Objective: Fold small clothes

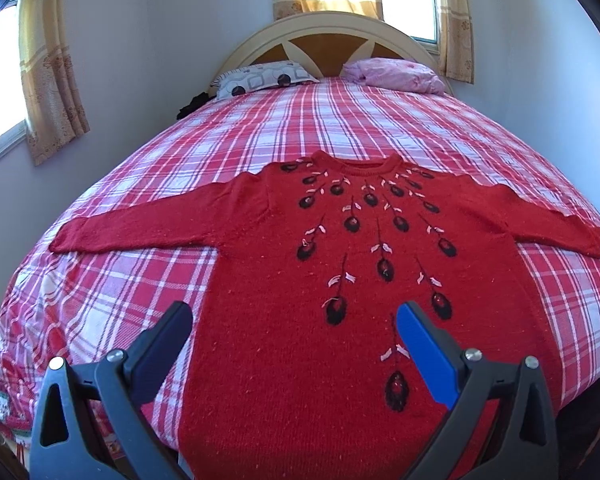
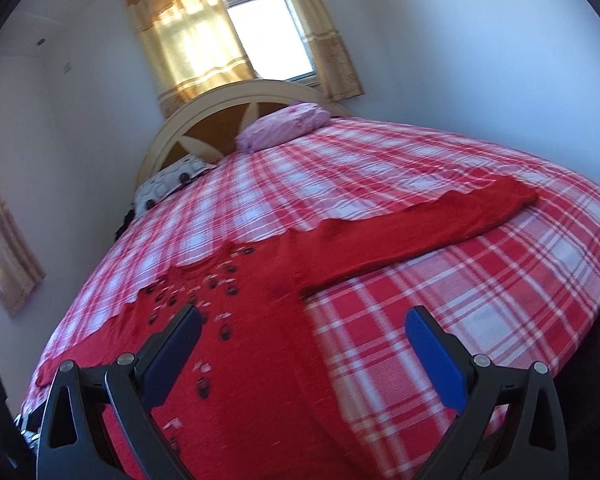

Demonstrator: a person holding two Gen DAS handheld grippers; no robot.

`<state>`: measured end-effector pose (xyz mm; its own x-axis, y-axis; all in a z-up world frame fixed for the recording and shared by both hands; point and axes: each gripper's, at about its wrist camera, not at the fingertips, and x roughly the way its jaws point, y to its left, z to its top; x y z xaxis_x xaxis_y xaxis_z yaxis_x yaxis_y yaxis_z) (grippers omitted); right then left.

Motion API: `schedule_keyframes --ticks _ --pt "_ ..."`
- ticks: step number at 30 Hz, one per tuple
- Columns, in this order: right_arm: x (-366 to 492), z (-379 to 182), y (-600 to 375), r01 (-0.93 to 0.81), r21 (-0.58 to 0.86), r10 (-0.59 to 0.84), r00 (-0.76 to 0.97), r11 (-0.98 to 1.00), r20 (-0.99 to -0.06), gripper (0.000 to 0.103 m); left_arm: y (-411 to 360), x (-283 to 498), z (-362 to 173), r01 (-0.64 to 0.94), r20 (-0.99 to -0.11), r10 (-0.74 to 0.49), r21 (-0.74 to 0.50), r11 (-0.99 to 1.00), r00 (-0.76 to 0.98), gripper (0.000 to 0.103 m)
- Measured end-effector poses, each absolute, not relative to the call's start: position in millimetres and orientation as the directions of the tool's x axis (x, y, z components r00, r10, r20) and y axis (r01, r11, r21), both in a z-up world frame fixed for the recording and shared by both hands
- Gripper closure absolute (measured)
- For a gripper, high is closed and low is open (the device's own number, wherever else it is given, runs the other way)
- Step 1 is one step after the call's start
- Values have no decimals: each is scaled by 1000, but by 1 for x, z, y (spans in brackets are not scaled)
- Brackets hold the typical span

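Red knit sweater (image 1: 300, 280) lies flat, front up, on the bed, filling the centre and lower half of the left wrist frame. Neckline points toward the top of the frame, hem runs off the bottom edge. Black-and-pink flower embroidery (image 1: 352, 224) fans down from the collar. Both sleeves spread straight out: one sleeve (image 1: 140, 228) reaches mid left, the other sleeve (image 1: 548, 224) reaches mid right. In the right wrist view the sweater (image 2: 268, 320) sits lower left, with one long sleeve (image 2: 440, 224) stretching to mid right; this view is tilted and slightly blurred.

Left tool (image 1: 296, 316) at bottom of its frame, jaws wide apart, holding nothing, seen over the sweater's lower body; contact with the cloth cannot be told. Right tool (image 2: 304, 320) at bottom of its frame, jaws also wide apart and empty, over the sweater's side edge and the bedspread.

Red-white plaid bedspread (image 1: 260, 128) covers the bed. Patterned grey pillow (image 1: 260, 78) and pink pillow (image 1: 396, 74) at upper centre against an arched headboard (image 1: 324, 28). Yellow curtains (image 1: 48, 80) at upper left and top, over bright windows.
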<state>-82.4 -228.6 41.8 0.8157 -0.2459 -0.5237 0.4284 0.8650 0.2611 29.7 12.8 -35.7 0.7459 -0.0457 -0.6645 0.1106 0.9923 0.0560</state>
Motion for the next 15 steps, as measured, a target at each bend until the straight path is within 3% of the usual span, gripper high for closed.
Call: schedule_keyframes --ticks 7,11,15 --pt "-93 29 -376 706 287 -480 670 648 -566 1 21 67 -53 135 -686 -110 -17 991 719 0" --pt "-86 13 -464 798 269 -506 562 539 -655 3 20 89 -58 124 -691 -107 -26 992 715 0" --pt "-72 1 -530 835 249 -489 501 491 -714 23 20 103 -64 112 -715 -113 -49 993 690 0"
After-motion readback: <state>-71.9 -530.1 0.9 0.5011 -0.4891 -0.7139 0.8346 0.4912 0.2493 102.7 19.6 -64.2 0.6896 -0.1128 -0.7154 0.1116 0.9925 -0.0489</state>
